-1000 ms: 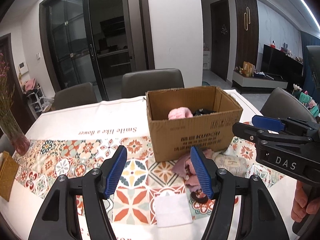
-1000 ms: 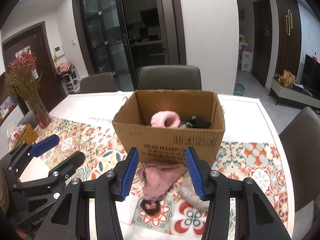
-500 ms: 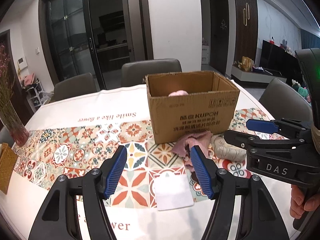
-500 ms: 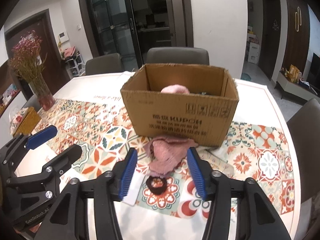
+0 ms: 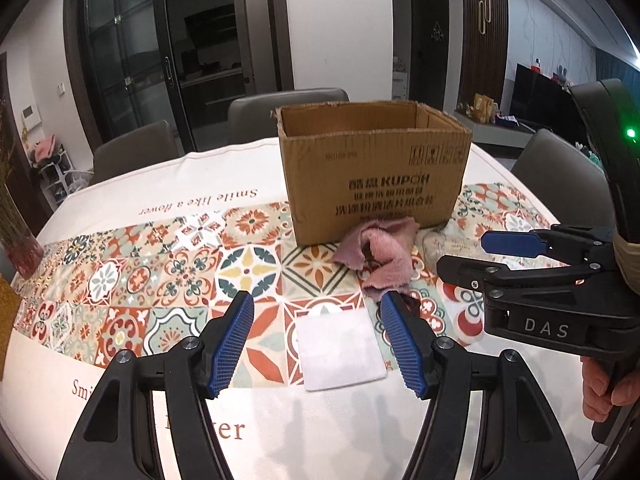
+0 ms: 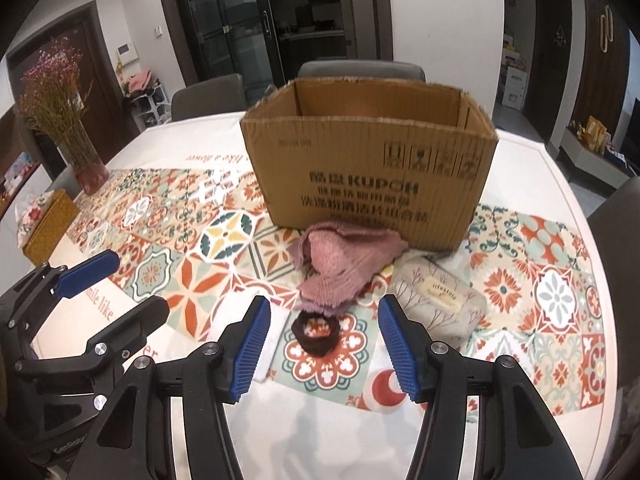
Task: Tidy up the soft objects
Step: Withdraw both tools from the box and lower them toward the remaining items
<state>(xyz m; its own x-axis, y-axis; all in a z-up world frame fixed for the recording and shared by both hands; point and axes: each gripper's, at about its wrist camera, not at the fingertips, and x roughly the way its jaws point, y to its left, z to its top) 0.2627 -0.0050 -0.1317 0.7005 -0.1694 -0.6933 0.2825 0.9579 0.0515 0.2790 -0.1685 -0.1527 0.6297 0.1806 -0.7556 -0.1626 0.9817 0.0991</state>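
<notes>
Hovering my right gripper (image 6: 322, 342) wide open, empty, over table's near edge; pink knitted cloth (image 6: 344, 266) dead ahead against cardboard box (image 6: 372, 176) front, long axis toward me. Left gripper (image 5: 316, 346) open, empty, farther off.

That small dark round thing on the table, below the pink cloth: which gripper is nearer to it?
Right. The right gripper is open with the dark scrunchie lying just ahead between its fingers. The left gripper sits off to its left, centred on the white cloth instead.

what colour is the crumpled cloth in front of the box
Dusty pink cloth; clearest in the right wrist view.
</notes>
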